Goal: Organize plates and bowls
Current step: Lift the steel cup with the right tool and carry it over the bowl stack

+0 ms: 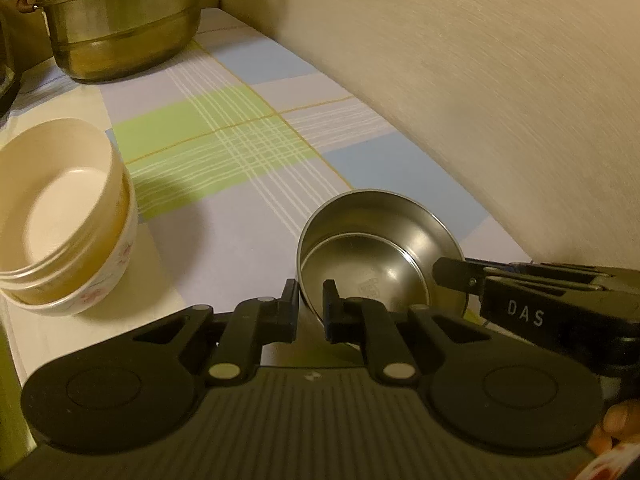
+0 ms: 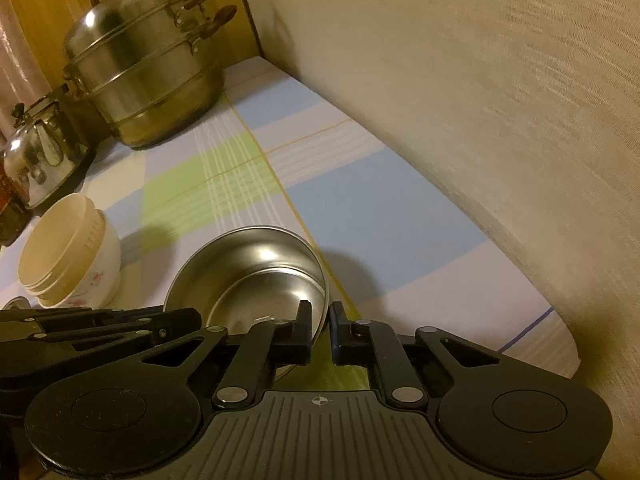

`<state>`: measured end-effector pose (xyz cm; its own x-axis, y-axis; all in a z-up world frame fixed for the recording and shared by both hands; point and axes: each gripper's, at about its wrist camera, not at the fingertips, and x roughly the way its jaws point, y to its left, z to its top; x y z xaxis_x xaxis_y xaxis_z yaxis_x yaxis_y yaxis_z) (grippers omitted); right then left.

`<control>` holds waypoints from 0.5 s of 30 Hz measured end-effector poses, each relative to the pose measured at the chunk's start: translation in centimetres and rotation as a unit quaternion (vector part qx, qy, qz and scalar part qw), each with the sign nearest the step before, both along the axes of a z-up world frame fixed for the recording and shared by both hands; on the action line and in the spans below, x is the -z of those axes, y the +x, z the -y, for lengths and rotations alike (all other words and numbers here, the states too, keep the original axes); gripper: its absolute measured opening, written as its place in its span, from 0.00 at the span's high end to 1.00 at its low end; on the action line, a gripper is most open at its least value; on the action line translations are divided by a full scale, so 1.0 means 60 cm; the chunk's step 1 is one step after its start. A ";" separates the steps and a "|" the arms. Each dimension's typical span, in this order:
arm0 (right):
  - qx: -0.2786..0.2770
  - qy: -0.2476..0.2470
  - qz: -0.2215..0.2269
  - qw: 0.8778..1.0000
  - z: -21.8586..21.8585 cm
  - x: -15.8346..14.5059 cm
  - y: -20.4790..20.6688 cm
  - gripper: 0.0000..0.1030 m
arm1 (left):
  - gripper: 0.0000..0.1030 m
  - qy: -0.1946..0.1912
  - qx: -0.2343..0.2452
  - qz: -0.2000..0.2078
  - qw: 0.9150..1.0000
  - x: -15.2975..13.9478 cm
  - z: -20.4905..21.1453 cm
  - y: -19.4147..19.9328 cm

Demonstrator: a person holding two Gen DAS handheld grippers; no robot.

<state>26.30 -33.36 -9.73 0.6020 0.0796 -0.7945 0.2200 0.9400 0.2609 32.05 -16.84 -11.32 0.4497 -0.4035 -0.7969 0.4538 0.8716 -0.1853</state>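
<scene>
A steel bowl [image 1: 380,248] sits tilted on the checked tablecloth [image 1: 224,140], and a second steel rim shows inside it, as of a nested bowl. My left gripper [image 1: 311,304] is shut on its near rim, one finger inside and one outside. My right gripper [image 1: 440,276] comes in from the right and pinches the bowl's right rim. In the right wrist view the same steel bowl [image 2: 248,276] has its rim between the fingers of the right gripper [image 2: 320,320], and the left gripper [image 2: 196,318] reaches in from the left. Stacked cream bowls [image 1: 60,216] [image 2: 68,256] stand to the left.
A tall steel steamer pot [image 1: 120,20] [image 2: 148,68] stands at the back corner, with a steel kettle [image 2: 40,160] to its left. A pale wall [image 1: 480,80] runs close along the table's right side. A person's fingers [image 1: 618,420] show at the lower right.
</scene>
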 end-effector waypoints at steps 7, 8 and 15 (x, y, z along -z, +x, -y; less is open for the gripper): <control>-0.018 -0.003 0.014 1.000 -0.013 -0.047 -0.016 0.91 | 0.90 -0.020 -0.008 0.014 1.000 -0.042 -0.034 -0.020; -0.020 0.000 0.016 1.000 -0.015 -0.056 -0.018 0.91 | 0.90 -0.023 -0.010 0.015 1.000 -0.049 -0.039 -0.022; -0.045 0.015 0.028 0.998 -0.040 -0.110 -0.011 0.91 | 0.90 -0.040 -0.038 0.037 0.998 -0.104 -0.086 -0.034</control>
